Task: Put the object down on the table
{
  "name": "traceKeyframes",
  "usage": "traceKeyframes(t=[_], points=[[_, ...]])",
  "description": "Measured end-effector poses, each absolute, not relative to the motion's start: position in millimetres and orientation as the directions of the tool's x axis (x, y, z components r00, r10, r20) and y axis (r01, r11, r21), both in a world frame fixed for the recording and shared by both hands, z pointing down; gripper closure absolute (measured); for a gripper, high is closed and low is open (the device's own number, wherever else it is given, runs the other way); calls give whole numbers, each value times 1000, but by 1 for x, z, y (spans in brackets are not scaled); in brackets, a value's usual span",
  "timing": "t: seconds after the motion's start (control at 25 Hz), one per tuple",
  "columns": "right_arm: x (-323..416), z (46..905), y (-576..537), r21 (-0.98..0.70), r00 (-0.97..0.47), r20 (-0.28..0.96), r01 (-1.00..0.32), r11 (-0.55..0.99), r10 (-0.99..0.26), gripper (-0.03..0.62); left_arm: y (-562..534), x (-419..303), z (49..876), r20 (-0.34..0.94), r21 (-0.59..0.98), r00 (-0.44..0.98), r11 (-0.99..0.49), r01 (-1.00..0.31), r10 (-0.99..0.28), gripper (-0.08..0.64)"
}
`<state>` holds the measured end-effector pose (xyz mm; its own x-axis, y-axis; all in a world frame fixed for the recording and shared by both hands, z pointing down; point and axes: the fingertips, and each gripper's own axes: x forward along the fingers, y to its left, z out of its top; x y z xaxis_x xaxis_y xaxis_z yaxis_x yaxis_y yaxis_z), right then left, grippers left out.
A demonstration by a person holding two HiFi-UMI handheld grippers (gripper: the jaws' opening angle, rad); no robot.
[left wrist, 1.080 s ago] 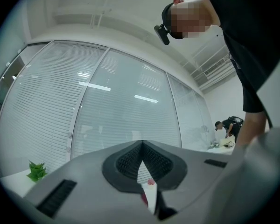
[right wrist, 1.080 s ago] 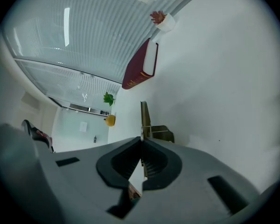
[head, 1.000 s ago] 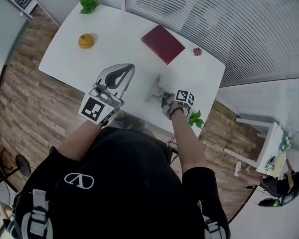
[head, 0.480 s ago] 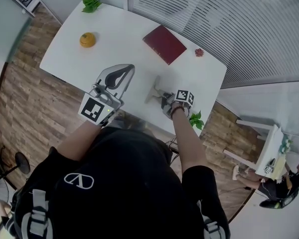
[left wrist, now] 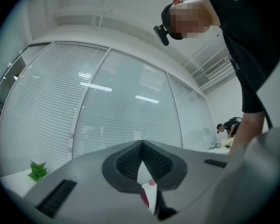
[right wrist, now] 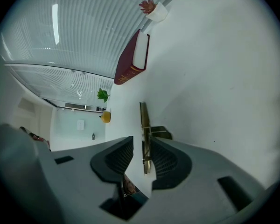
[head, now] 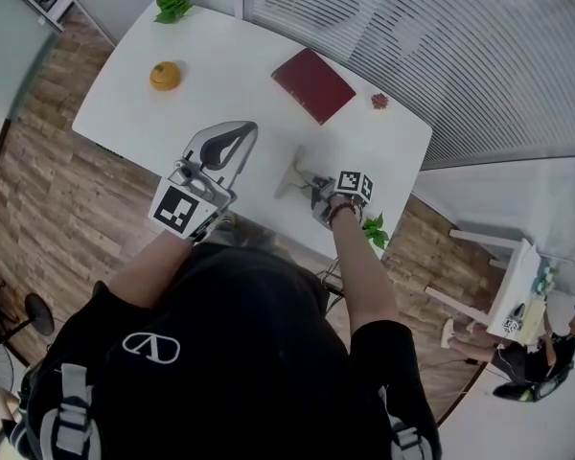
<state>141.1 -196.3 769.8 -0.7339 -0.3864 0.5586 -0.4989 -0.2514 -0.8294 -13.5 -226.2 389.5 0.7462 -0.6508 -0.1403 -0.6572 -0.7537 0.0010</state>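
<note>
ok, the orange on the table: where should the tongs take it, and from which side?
Across its widest middle, probably straight down from above. The orange is round and sits alone on the white table with nothing close beside it, so there is room to close in on either side.

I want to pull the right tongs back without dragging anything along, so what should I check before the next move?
1. Have the right tongs let go: ok. The jaws have just been opening and stand apart around the thin metal tool.
2. Tool resting on the white table: ok, it seems to lie on it.
3. Tool touching neither jaw: cannot tell.
4. Is the red book out of the way: ok, well beyond the tool.
5. Are the left tongs empty: ok, shut on nothing.
</note>
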Motion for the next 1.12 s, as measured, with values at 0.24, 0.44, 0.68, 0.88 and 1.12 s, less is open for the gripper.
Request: traceKeyframes(t=[0.24, 0.44, 0.68, 0.88, 1.12], points=[[161, 758, -191, -833, -722, 553, -496, -245, -416, 484, -227, -12, 393, -138, 9, 752, -760, -649, -644, 555], [188, 702, -201, -863, -694, 482, -481, -153, -535, 498, -229, -3, 393, -139, 11, 767, -775, -631, -626, 555], [190, 573, -221, -840, -657, 329, -532, 108, -678, 523, -227, 21, 385, -154, 1, 799, -808, -589, -582, 555], [179, 493, -222, -628, -586, 298, -715, 307, -754, 542, -226, 35, 378, -163, -14, 819, -828, -560, -551, 555], [175, 429, -209, -141, -416, 220, -909, 393, -882, 559, -219, 42, 364, -185, -40, 830, -840, -542, -526, 555]])
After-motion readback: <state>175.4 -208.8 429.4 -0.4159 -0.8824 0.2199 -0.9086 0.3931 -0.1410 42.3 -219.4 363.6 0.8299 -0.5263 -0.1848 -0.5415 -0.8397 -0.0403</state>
